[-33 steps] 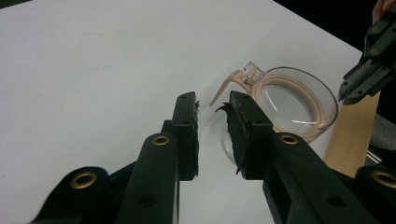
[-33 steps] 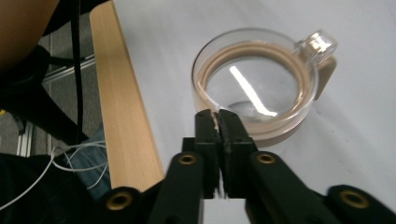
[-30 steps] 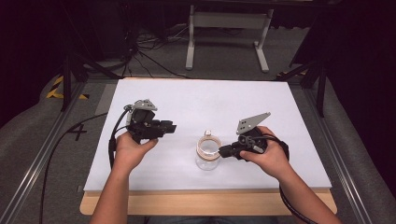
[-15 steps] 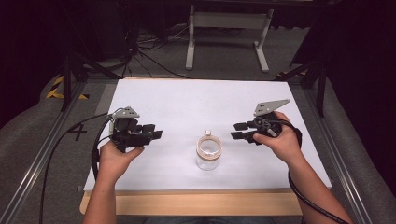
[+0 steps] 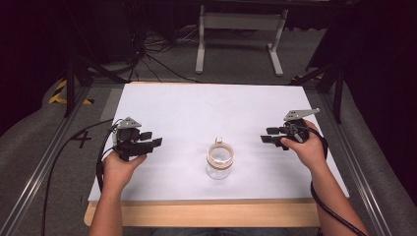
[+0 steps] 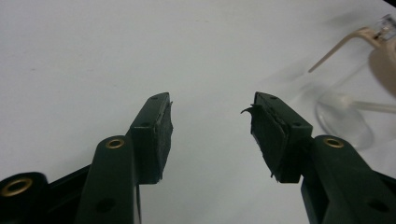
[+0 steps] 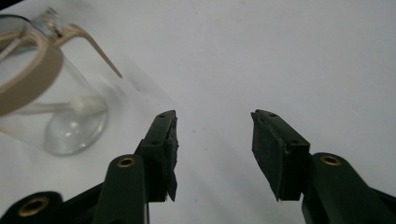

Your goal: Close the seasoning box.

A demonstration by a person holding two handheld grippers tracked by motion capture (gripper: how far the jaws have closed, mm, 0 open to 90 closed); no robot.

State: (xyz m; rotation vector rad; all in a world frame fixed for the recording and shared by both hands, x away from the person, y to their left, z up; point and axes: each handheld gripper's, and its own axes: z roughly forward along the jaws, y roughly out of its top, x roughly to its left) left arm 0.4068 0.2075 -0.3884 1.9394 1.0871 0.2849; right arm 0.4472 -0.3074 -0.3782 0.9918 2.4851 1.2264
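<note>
Jar (image 5: 218,161) sits on table (image 5: 196,108), seemingly mid-front.

A clear glass jar (image 5: 218,162) with a tan band stands on the desk's (image 5: 196,113) matt white top, wood-edged.

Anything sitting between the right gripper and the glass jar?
No. In the high view, only bare white table separates the right gripper from the glass jar.
</note>
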